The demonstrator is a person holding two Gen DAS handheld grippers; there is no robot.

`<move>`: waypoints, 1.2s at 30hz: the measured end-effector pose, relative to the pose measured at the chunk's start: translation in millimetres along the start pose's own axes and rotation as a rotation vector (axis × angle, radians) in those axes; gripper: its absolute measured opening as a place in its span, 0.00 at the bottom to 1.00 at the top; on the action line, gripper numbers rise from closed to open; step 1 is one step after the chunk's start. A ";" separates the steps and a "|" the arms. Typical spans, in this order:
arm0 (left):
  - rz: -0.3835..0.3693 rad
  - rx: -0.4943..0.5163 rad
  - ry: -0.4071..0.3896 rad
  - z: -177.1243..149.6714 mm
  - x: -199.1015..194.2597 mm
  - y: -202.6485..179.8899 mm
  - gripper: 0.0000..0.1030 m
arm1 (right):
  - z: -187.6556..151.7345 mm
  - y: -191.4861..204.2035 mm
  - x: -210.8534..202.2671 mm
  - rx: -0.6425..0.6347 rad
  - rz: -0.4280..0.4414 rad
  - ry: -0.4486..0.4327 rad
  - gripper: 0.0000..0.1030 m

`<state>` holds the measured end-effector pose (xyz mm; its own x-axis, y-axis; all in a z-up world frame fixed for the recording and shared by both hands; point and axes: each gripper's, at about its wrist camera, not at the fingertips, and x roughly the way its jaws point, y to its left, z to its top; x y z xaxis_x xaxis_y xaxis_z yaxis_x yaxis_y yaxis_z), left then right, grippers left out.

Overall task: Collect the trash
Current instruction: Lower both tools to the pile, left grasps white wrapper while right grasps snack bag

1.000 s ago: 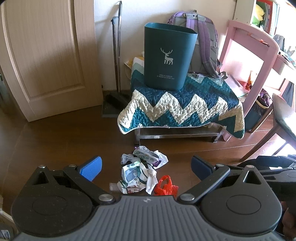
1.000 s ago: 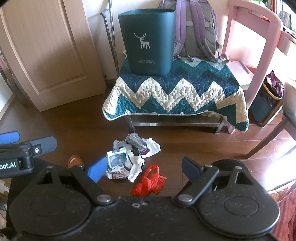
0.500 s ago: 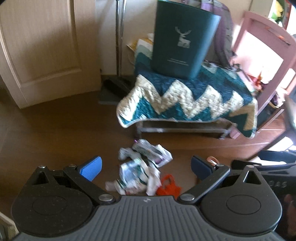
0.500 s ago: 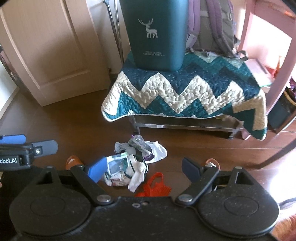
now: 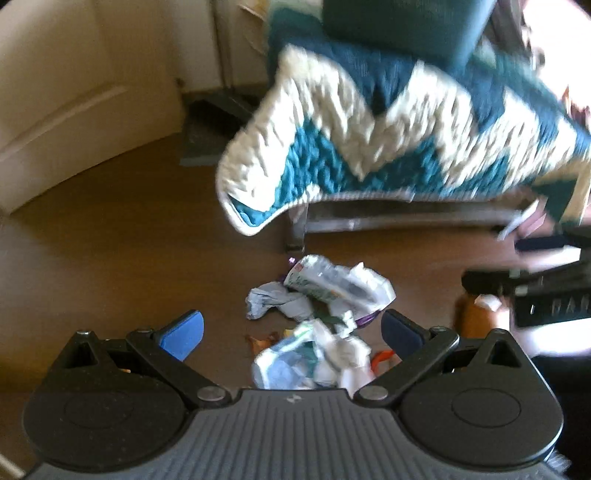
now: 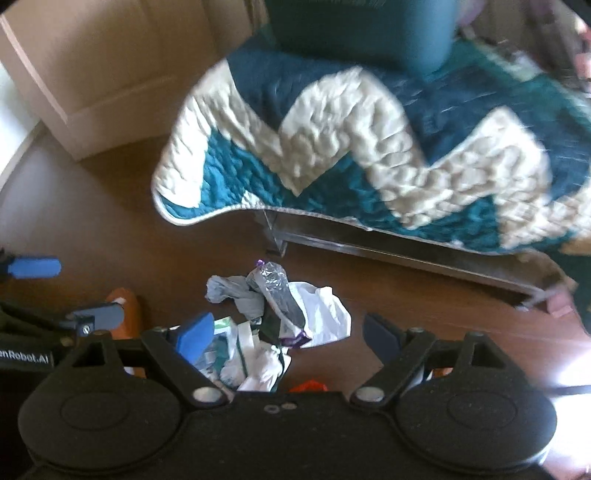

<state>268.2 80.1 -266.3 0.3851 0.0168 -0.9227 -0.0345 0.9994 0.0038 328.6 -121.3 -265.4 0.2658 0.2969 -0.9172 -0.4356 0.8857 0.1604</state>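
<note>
Left wrist view: left gripper (image 5: pixel 291 330) has its jaws spread wide, nothing between them, blue pad (image 5: pixel 183 334) on one finger and a dark pad on the other. It hangs over the trash pile (image 5: pixel 317 317) on the brown wood floor (image 5: pixel 122 236); the nearest crumpled white-and-green wrapper (image 5: pixel 295 363) sits right between the fingertips, partly hidden by the gripper body. Past it: a grey-blue wad (image 5: pixel 273 304), a clear plastic bag with print (image 5: pixel 338 286), a sliver of orange-red (image 5: pixel 382 357) by the dark finger. Right gripper (image 5: pixel 524 266) shows at the right edge, blurred. Right wrist view: right gripper (image 6: pixel 288 332) also gaping, empty, over the same pile (image 6: pixel 273 314). White plastic bag (image 6: pixel 321 314) and a silver foil wrapper (image 6: pixel 275 286) lie between the fingers, a grey wad (image 6: pixel 229 290) towards the blue pad, a red scrap (image 6: pixel 308 386) peeking over the gripper body. Left gripper's blue fingers (image 6: pixel 35 267) visible at the left edge, next to something orange (image 6: pixel 123 306), can't tell what. Beyond the pile: low bench (image 6: pixel 388 247) draped with a teal-and-cream zigzag quilt (image 6: pixel 369 147), dark teal bin (image 6: pixel 362 29) standing on the quilt, top cut off. Beige door (image 5: pixel 74 92) at the far left. Both frames motion-blurred.
</note>
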 end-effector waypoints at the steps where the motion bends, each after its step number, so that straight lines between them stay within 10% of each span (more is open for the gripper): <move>1: 0.000 0.041 0.018 3.3 15.7 1.3 1.00 | 4.6 -3.3 17.5 -0.005 0.004 0.019 0.85; 18: -0.171 0.423 0.223 -46.1 186.0 15.5 0.98 | -10.7 -14.2 222.3 -0.041 0.035 0.289 0.83; 36: -0.219 0.484 0.310 -73.7 223.0 11.0 0.18 | -15.0 8.9 275.4 -0.130 0.000 0.293 0.80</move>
<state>285.7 92.6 -500.4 0.0470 -0.1270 -0.9908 0.4660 0.8801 -0.0907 385.0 -37.0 -522.0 0.0153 0.1645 -0.9863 -0.5468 0.8272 0.1295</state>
